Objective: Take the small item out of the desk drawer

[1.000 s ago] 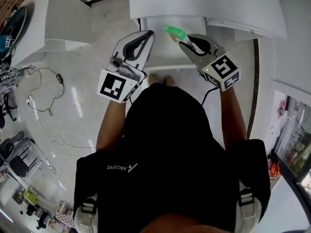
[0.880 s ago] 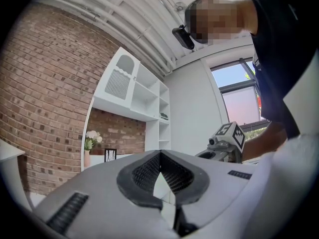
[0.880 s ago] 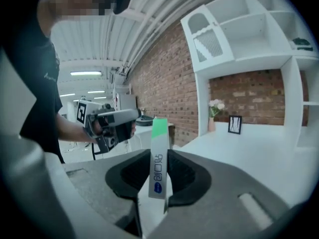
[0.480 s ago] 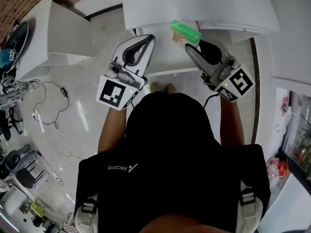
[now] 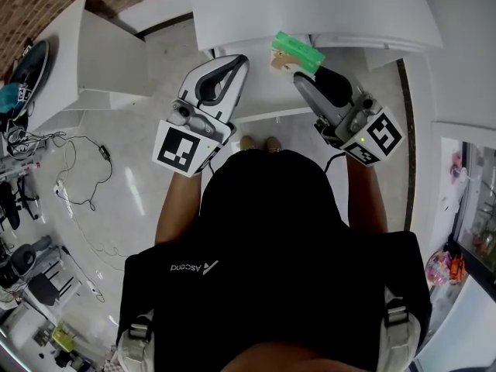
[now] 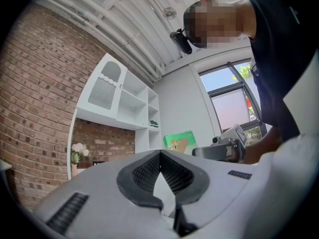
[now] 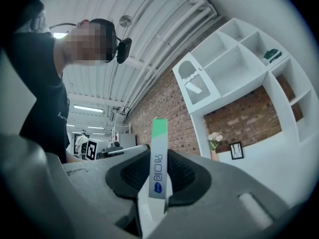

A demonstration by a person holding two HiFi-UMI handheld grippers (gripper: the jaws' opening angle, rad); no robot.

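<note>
The small item is a flat green and white box [image 5: 298, 51] with a cartoon animal on its face. My right gripper [image 5: 297, 70] is shut on it and holds it up over the far end of the open white desk drawer [image 5: 267, 98]. In the right gripper view the box [image 7: 158, 156] stands on edge, pinched between the dark pads. My left gripper [image 5: 236, 60] hangs over the drawer's left side, shut and empty. In the left gripper view its tips [image 6: 160, 152] meet, with the box [image 6: 179, 141] showing beyond them.
The white desk top [image 5: 310, 6] runs across the far side. A white cabinet [image 5: 101, 45] stands at the left, with cables [image 5: 77, 161] on the pale floor. The person's shoes [image 5: 260, 142] are just below the drawer front. A brick wall and white shelves [image 7: 239, 59] lie ahead.
The right gripper has carried the green box a little to the right and farther from the body, above the drawer's far end. The left gripper has stayed over the drawer's left side.
</note>
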